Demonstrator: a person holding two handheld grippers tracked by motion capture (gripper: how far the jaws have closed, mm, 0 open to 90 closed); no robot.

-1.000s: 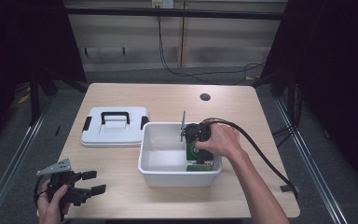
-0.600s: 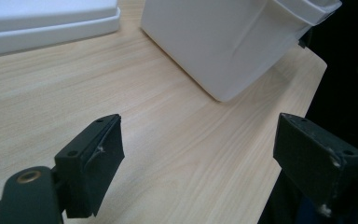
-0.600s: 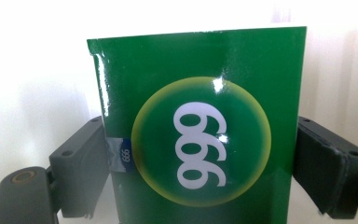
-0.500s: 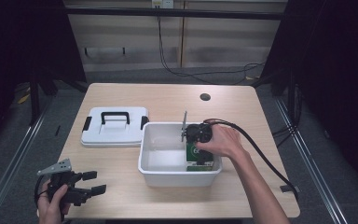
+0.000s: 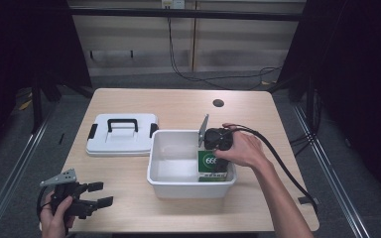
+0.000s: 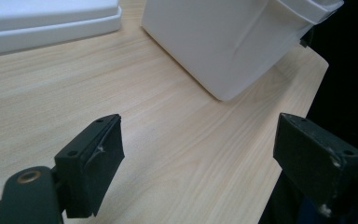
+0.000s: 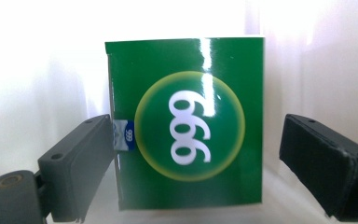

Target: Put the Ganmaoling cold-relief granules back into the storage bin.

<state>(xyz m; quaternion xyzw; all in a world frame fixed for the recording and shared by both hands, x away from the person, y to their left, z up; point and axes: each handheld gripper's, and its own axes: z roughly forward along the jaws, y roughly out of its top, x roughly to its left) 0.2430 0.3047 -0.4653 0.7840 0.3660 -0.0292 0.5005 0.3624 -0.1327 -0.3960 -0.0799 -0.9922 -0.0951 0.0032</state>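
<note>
A green box (image 5: 209, 166) printed with "999" in a pale circle stands inside the white bin (image 5: 178, 179), against its right wall. My right gripper (image 5: 217, 140) reaches down into the bin above the box. In the right gripper view the green box (image 7: 186, 126) stands between the jaws of the right gripper (image 7: 200, 140), which is open: the left jaw is at the box's edge and the right jaw stands apart from it. My left gripper (image 5: 104, 194) is open with nothing between its jaws, low over the table's front left corner. In its own view the left gripper (image 6: 196, 140) faces the bin's outer wall (image 6: 223, 42).
The bin's white lid (image 5: 121, 136), with a black handle and side clips, lies flat on the wooden table (image 5: 129, 168) left of the bin. A round hole (image 5: 218, 103) sits in the tabletop at the back. The right gripper's cable (image 5: 287, 168) trails off the right edge.
</note>
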